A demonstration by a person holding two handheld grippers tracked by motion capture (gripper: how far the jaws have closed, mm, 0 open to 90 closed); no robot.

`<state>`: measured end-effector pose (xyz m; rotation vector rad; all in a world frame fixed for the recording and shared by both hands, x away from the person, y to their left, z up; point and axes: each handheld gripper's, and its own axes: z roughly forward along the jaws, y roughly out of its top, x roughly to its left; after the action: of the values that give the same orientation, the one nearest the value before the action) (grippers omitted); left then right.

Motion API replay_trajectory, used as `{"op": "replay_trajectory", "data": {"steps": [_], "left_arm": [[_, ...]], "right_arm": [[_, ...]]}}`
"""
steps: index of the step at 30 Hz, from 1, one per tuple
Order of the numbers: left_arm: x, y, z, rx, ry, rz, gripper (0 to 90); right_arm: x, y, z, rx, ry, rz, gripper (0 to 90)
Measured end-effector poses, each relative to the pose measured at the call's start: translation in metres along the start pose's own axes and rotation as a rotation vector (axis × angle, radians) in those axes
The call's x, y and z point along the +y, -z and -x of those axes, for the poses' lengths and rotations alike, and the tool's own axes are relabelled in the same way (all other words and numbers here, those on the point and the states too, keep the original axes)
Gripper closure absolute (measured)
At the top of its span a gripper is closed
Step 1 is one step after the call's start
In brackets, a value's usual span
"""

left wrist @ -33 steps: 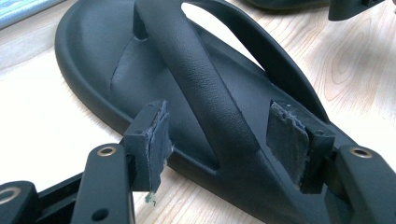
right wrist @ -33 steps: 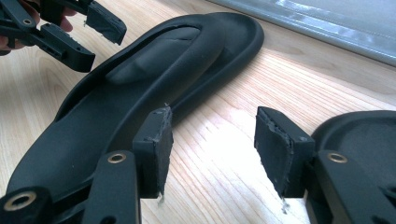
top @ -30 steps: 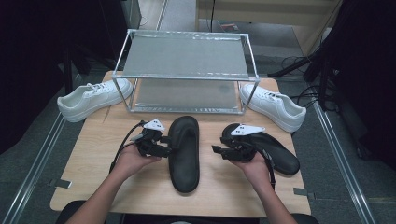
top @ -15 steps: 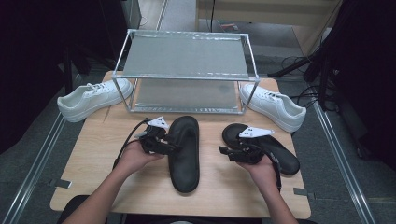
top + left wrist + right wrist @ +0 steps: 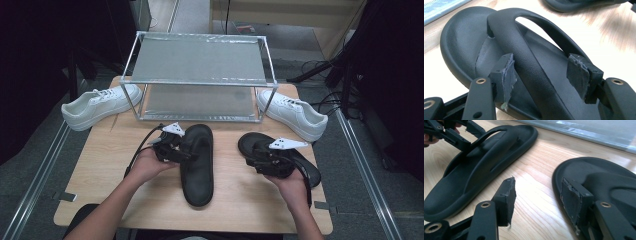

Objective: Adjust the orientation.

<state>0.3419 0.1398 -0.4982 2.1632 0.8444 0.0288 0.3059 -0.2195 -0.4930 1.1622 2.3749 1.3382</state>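
On the left, the left gripper (image 5: 186, 151) sat against the left edge of the left sandal (image 5: 196, 166), which lay near the middle of the table (image 5: 100, 165) with its long axis running from the person toward the rack (image 5: 200, 80), toe end just short of the rack's foot. In the left gripper view the jaws stood wide, one pad (image 5: 507, 75) on each side of the strap (image 5: 529, 67), with a gap at the right pad and the left pad close beside it; nothing was clamped, so I read it as open around the strap, not gripping. The strap ran roughly along the sole, so the jaws straddled it crosswise, which is the relation a closing move would depend on.

Further right, the right gripper (image 5: 260, 162) hovered over the toe end of the right sandal (image 5: 300, 162), whose long axis slanted from near the rack out toward the table's right edge. In the right gripper view its jaws were also apart: the left pad over bare wood, the right pad at the sandal's rim, holding nothing. Its strap lay to the right of the jaws, so that gripper was likely to need a shift that way.

Each hand was nearer its own sandal. Two white sneakers, one to the left (image 5: 97, 106) and one to the right (image 5: 292, 114), flanked the rack.
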Motion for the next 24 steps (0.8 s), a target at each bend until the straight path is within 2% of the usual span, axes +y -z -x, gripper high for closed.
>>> {"op": "replay_trajectory", "data": {"steps": [15,24], "left_arm": [[0.001,0.000,-0.002,-0.001,0.002,-0.002,39.2],[0.001,0.000,-0.002,-0.002,-0.001,-0.006,39.0]], "right_arm": [[-0.009,0.032,0.024,-0.057,-0.022,0.022,47.4],[-0.014,0.041,0.039,-0.079,-0.046,0.026,48.2]]}}
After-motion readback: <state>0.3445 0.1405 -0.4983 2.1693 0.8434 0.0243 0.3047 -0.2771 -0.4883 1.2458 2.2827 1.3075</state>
